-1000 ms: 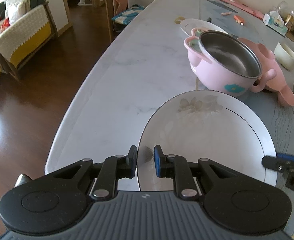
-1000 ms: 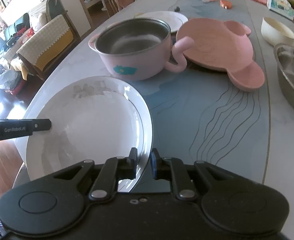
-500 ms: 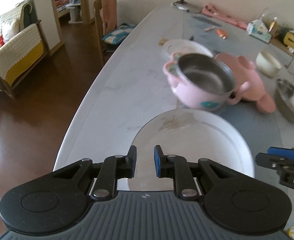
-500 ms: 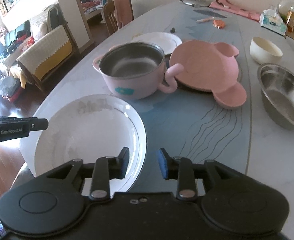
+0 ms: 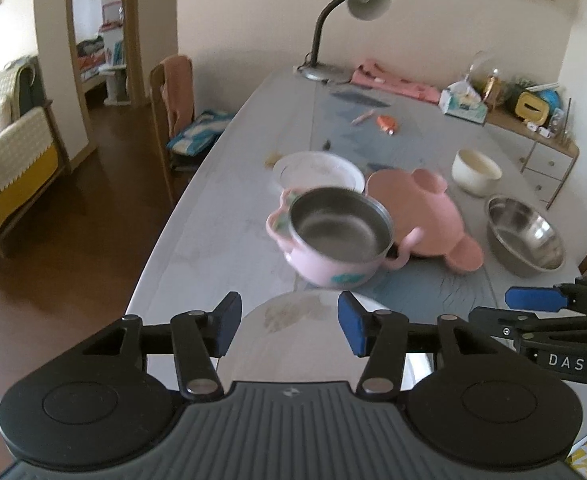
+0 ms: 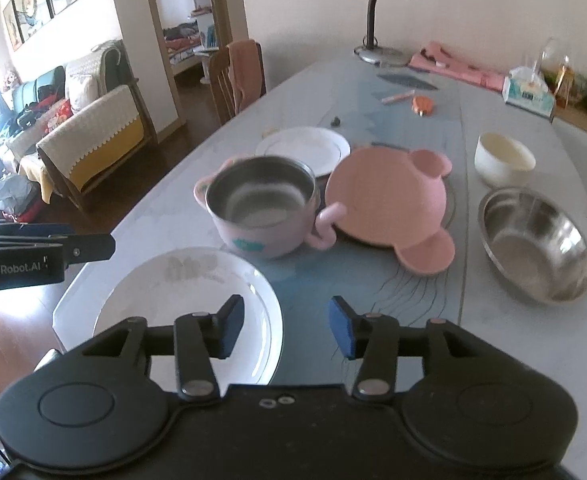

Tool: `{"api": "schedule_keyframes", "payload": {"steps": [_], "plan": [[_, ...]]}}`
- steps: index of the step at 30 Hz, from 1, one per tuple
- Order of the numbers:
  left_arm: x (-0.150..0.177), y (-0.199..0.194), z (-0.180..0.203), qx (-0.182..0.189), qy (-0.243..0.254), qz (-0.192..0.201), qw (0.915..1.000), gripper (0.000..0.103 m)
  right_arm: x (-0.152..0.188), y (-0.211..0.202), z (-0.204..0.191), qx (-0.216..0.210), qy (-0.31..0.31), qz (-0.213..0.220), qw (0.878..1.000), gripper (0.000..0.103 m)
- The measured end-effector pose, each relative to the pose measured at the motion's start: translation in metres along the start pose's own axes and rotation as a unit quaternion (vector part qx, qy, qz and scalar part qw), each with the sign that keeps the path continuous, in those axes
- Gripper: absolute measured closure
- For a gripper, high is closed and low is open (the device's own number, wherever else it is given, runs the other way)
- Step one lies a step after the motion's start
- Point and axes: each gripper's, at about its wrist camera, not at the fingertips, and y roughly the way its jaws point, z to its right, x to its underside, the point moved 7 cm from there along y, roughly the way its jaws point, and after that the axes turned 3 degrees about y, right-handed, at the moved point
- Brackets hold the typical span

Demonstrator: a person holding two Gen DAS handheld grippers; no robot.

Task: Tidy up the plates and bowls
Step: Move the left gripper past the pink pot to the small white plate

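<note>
A: Two grippers, left gripper point(image 5: 285, 322) and right gripper point(image 6: 281, 326), jaws just opening, nothing between them.

B: White plate point(image 6: 197, 304) lies on the marble table's point(image 6: 513, 328) near edge; lamp point(image 6: 393, 4) far end, sofa point(image 6: 89, 136) beyond.

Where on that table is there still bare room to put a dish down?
Bare table lies left of the pink pot, and between the steel bowl and the near edge. The middle is crowded: pot, pink plate and small white plate sit close together.
</note>
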Motion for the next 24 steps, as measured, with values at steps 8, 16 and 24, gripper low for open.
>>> {"api": "schedule_keyframes", "payload": {"steps": [8, 16, 24], "plan": [[-0.038, 0.010, 0.015, 0.009, 0.014, 0.020, 0.9997, 0.042, -0.041, -0.005, 0.021, 0.004, -0.005, 0.026, 1.000, 0.035], [-0.086, 0.046, 0.025, 0.000, 0.016, 0.026, 0.9995, 0.025, -0.092, 0.021, 0.050, 0.005, -0.014, 0.039, 0.999, 0.020], [-0.131, 0.102, 0.034, 0.000, 0.015, 0.013, 0.9998, 0.025, -0.142, 0.056, 0.077, 0.001, -0.026, 0.046, 0.999, 0.004]]}}
